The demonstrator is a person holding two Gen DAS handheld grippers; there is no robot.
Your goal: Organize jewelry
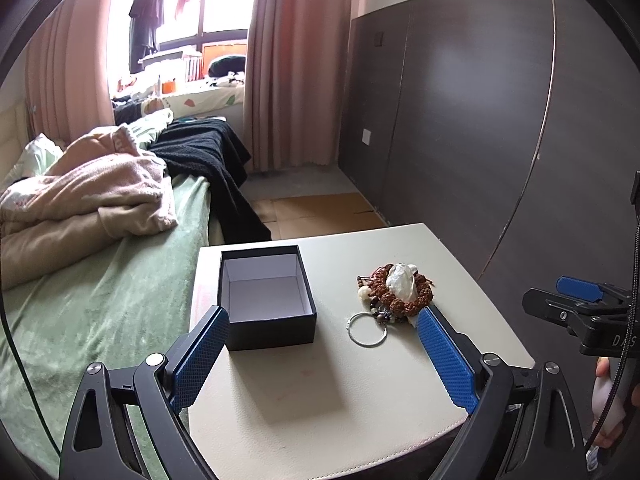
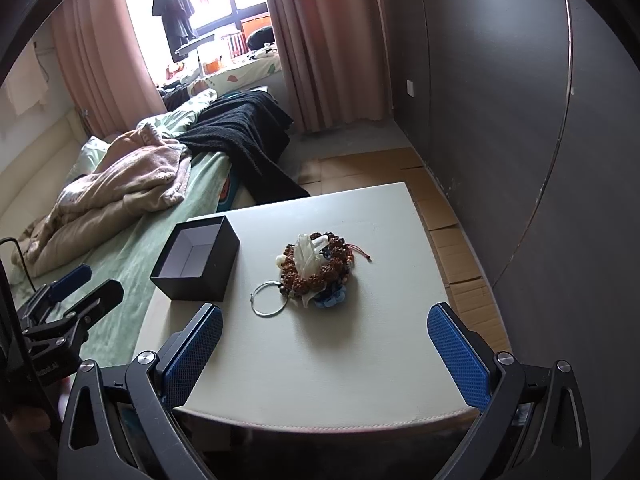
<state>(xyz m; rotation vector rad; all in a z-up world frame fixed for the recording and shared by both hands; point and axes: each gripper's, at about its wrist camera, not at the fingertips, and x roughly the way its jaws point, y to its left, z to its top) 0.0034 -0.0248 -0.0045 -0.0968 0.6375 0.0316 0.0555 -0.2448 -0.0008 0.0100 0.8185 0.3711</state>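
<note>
Presently, left gripper (image 1: 323,322): jaws apart, holding nothing.
Right gripper (image 2: 325,318): jaws apart, holding nothing.
Jewelry pile (image 2: 316,269): on the table (image 2: 360,340), just right of the open black box (image 2: 196,264).

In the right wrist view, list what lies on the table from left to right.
Black box → metal ring → bead bracelet pile, all resting on the white table.
</note>
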